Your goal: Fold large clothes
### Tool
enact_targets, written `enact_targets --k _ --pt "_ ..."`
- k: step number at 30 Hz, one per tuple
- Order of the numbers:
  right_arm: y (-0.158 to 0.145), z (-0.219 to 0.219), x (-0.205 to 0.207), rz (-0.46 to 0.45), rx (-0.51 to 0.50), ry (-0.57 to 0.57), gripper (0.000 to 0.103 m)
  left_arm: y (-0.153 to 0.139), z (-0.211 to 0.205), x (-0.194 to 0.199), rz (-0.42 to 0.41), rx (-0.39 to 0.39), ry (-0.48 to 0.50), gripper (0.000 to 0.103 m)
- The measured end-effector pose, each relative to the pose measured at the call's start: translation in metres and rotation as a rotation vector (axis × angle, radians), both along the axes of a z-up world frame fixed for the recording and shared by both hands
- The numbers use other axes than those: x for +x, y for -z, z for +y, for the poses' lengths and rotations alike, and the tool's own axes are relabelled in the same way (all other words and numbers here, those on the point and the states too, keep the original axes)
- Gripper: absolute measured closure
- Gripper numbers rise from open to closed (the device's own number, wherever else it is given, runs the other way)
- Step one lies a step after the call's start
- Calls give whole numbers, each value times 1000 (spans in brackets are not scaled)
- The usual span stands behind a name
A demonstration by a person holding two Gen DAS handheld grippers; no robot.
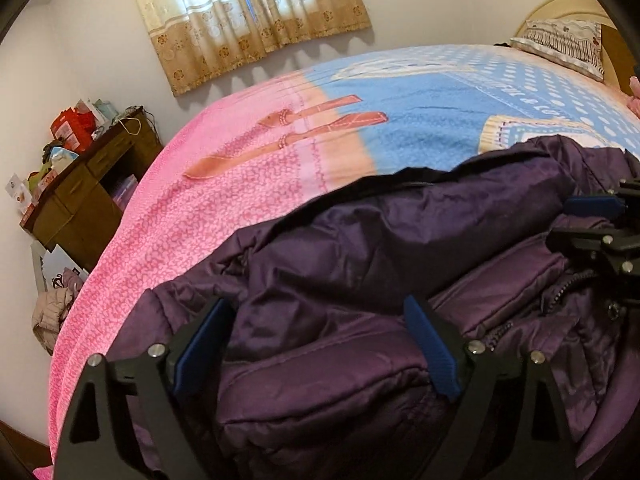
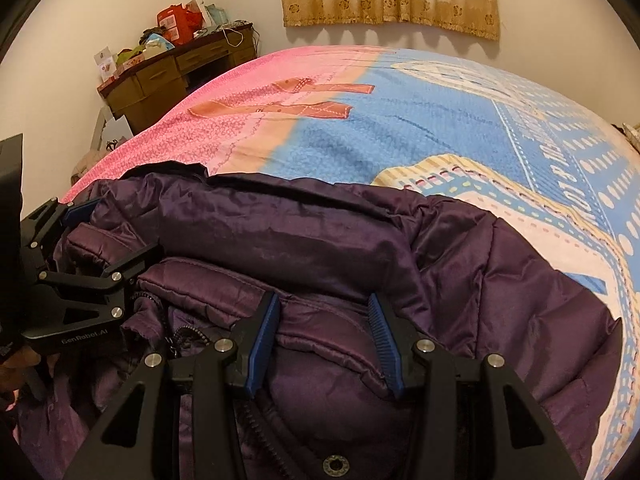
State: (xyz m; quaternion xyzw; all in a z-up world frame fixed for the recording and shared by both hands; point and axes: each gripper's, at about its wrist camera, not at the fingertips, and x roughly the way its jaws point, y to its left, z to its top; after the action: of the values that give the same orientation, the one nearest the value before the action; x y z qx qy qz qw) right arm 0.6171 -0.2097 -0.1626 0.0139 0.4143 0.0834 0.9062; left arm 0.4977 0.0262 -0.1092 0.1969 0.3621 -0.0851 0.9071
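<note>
Purple padded jacket (image 2: 320, 240) fills the near field of both wrist views, bunched on the bed (image 2: 440, 128) at the edge closest to the person, partly on the pink end of the printed cover. Left gripper (image 1: 316, 344) has its jaws spread wide over a puffy fold, pads clear of the fabric, gripping nothing. Right gripper (image 2: 324, 340) sits about half open, straddling a padded ridge near the zipper (image 2: 176, 332); cannot tell whether its pads actually pinch the cloth. Progress looks partial: sections are already turned in over the body, giving a rough, thick bundle, but edges are uneven and the lining flap still lies loose. Likely left: square the bundle up, a final fold, flatten.
</note>
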Motion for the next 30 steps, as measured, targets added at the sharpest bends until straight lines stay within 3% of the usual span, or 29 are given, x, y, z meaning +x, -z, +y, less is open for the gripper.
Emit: enact_targets --k 7,30 --pt "2 10 0 -9 -66 4 55 -1 -1 2 -9 9 -4 9" --pt "3 15 -1 -11 -117 9 55 3 0 6 -6 6 -6 9"
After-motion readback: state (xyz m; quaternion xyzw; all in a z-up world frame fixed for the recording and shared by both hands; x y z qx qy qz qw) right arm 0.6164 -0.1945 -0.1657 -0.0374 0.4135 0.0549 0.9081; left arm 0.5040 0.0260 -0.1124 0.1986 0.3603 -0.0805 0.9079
